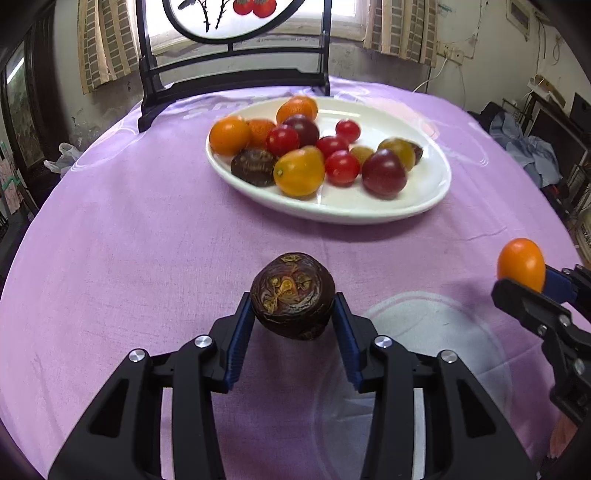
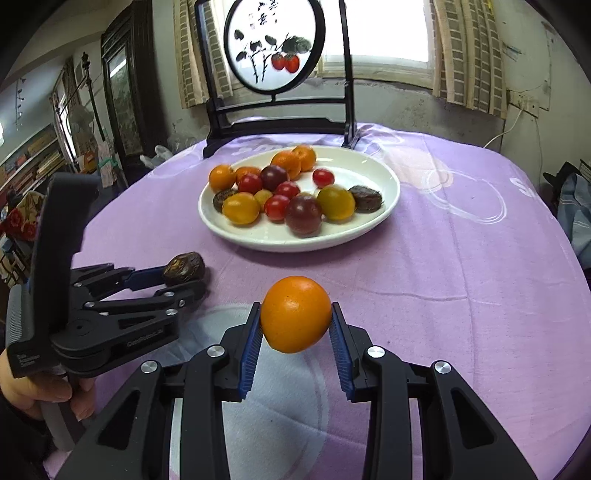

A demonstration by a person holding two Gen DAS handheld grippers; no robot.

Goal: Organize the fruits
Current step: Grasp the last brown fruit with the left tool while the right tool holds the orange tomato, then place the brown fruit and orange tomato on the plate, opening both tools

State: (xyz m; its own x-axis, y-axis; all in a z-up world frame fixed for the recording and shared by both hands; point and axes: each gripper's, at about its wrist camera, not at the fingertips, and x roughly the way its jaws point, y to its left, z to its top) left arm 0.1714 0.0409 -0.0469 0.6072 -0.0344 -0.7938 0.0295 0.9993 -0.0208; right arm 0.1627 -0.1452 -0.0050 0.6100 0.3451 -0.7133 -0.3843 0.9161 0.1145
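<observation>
I've got both grippers angled down over the table, side by side. My left gripper (image 1: 293, 295) is clamped on a dark brown wrinkled fruit (image 1: 293, 294), blue pads pressed against its two sides, the fruit held clear above the cloth. From the right wrist view I can see the person's hand (image 2: 40, 391) wrapped round that gripper's handle at the lower left. My right gripper (image 2: 295, 315) is closed on an orange fruit (image 2: 295, 314), pads tight on both flanks, also lifted off the surface.

Ahead of both lies the white oval plate (image 1: 369, 214), loaded with orange, red, dark purple and brown fruits. It sits on a purple tablecloth (image 1: 147, 240). At the far edge stands a black-framed round painted screen (image 2: 275, 48), with curtained windows (image 2: 391, 33) behind and shelves at the left.
</observation>
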